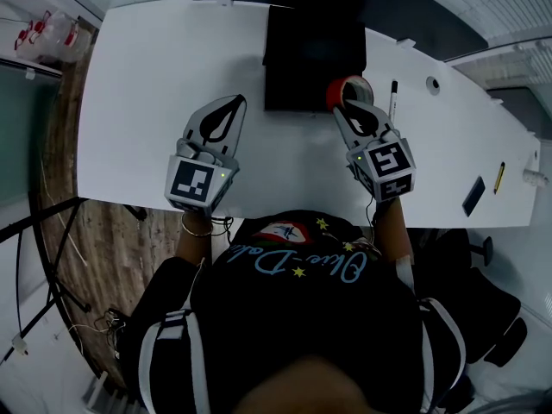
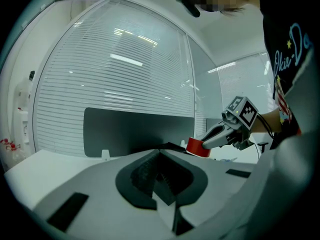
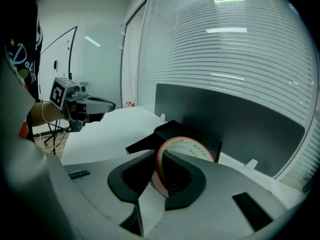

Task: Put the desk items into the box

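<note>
A black box [image 1: 274, 59] stands open at the far middle of the white desk [image 1: 147, 93]. My right gripper [image 1: 348, 107] is shut on a red tape roll [image 1: 346, 87], holding it upright at the box's near right corner. In the right gripper view the tape roll [image 3: 186, 147] sits between the jaws of the right gripper [image 3: 161, 170], with the box [image 3: 192, 134] just beyond it. My left gripper [image 1: 234, 103] hovers over bare desk to the left of the box, its jaws together and empty. The left gripper [image 2: 159, 158] view shows the tape roll [image 2: 197, 147] to the right.
A pen [image 1: 393, 100] lies to the right of the tape roll. Farther right lie a flat black item [image 1: 473, 195] and a small yellow item [image 1: 499, 178] near the desk's edge. A dark partition panel [image 2: 130, 129] closes off the far side of the desk.
</note>
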Motion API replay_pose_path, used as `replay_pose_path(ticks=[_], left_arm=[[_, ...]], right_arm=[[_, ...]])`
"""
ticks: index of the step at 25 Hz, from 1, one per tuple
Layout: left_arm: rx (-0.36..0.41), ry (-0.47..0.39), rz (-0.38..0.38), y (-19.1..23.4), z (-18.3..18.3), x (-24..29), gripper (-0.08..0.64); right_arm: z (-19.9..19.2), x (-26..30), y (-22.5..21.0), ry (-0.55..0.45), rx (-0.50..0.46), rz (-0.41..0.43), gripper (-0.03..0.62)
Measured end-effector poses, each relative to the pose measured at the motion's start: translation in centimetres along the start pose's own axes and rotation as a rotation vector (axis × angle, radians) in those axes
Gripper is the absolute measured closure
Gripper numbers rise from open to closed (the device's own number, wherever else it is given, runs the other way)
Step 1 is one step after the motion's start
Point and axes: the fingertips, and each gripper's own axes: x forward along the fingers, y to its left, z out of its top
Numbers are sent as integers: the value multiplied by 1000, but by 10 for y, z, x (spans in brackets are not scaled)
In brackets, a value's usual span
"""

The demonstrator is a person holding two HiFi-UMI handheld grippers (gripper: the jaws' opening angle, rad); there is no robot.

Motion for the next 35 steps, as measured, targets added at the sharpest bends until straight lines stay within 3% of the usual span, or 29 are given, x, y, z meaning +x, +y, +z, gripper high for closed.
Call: replay_pose_path(ticks=[6, 13, 28, 35], left_arm=[[-1, 10, -2, 9, -4, 2, 560], [-9, 20, -2, 15, -9, 5, 560], [-22, 34, 6, 24, -18, 10, 560], [-24, 37, 13, 26, -20, 10, 560]], right_arm=[[-5, 13, 5, 42, -34, 23, 541], [1, 29, 12, 19, 11, 47, 541], [-6, 63, 25, 62, -12, 118, 541], [-16, 72, 25, 125, -76, 142, 541]])
